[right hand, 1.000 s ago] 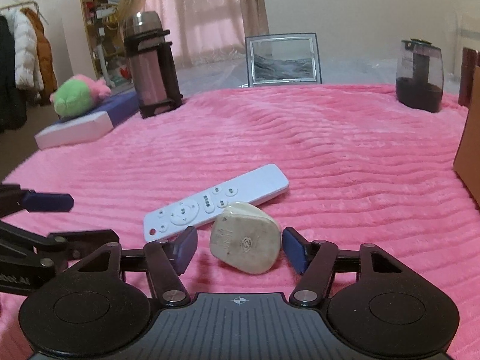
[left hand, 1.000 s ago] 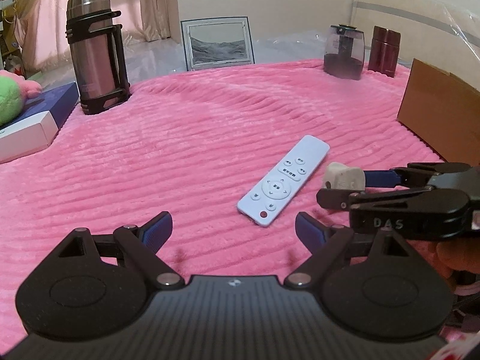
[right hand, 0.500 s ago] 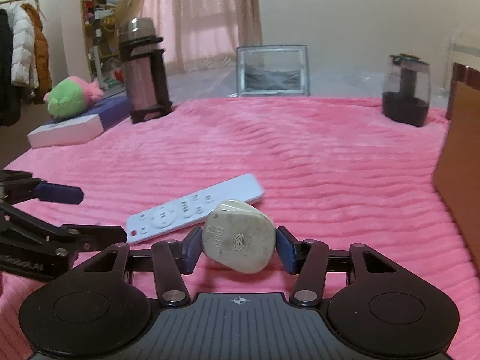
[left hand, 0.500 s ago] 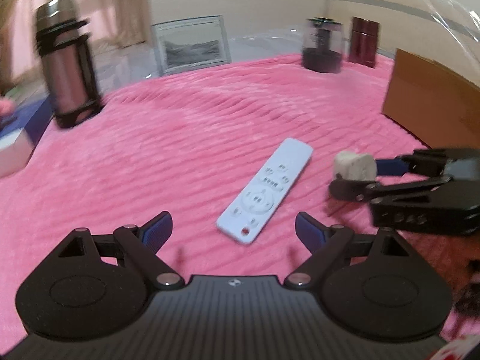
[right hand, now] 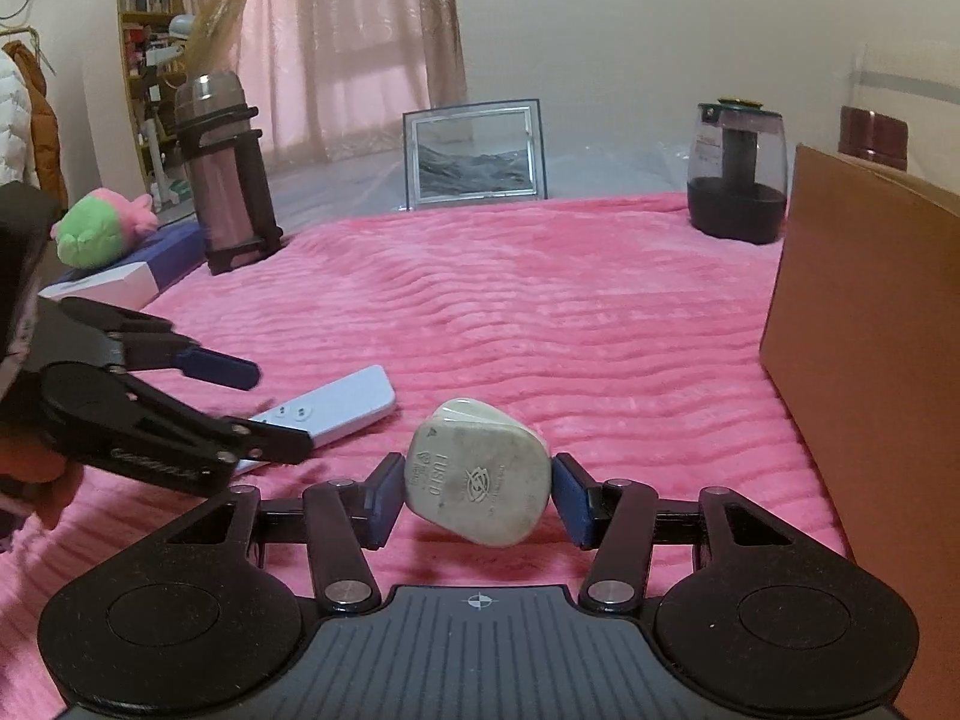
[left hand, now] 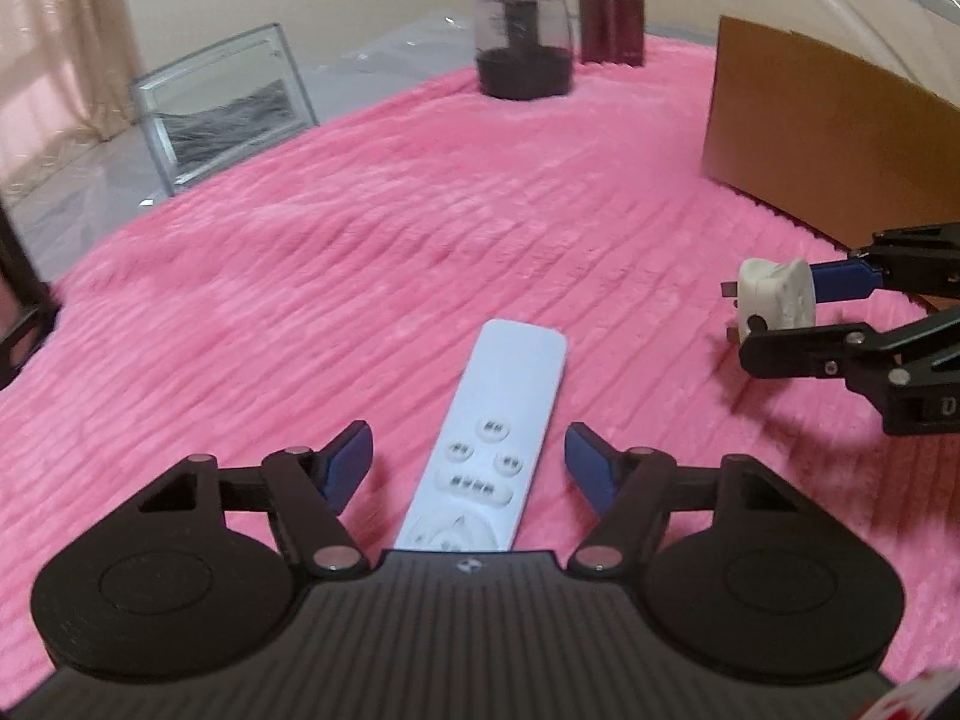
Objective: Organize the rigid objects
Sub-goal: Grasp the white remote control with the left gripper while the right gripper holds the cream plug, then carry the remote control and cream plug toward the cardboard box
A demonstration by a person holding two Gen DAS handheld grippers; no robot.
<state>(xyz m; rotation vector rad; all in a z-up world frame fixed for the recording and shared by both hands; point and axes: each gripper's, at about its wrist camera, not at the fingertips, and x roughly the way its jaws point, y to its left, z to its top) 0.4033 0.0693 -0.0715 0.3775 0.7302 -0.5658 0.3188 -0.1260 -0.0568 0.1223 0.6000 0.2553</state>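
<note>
The left tongs (left hand: pixel 468 456) are now straddling the flat white plastic remote control (left hand: pixel 492 438), which was lying ahead of them and off to the side a second ago. Their jaws are closing, with the remote's button end between the blue pads (left hand: pixel 345 462) but not yet touched by either; gaps are showing on both sides. The remote is lying flat on the ribbed pink plush bed cover (left hand: pixel 360 252), its long axis running away from the camera.

The right tongs (right hand: pixel 477 495) are gripping the chunky off-white plastic three-pin plug (right hand: pixel 477 480), which a second ago was sitting loose between wider jaws. Now both pads are pressing its flanks and it is hanging clear of the cover, judging by the shadow under it in the left wrist view.

So one rigid item is already secured and the second is about to be; both likely belong in the brown cardboard box (right hand: pixel 864 312) standing just to the right of the plug.

Only the outer wall of that box is showing, so its contents cannot be told. The smoky clear plastic jug with a dark base (right hand: pixel 738 174) is standing at the far edge; whether it holds anything is unclear. The steel vacuum flask in a black carrier (right hand: pixel 225 174) is standing closed at far left.
</note>
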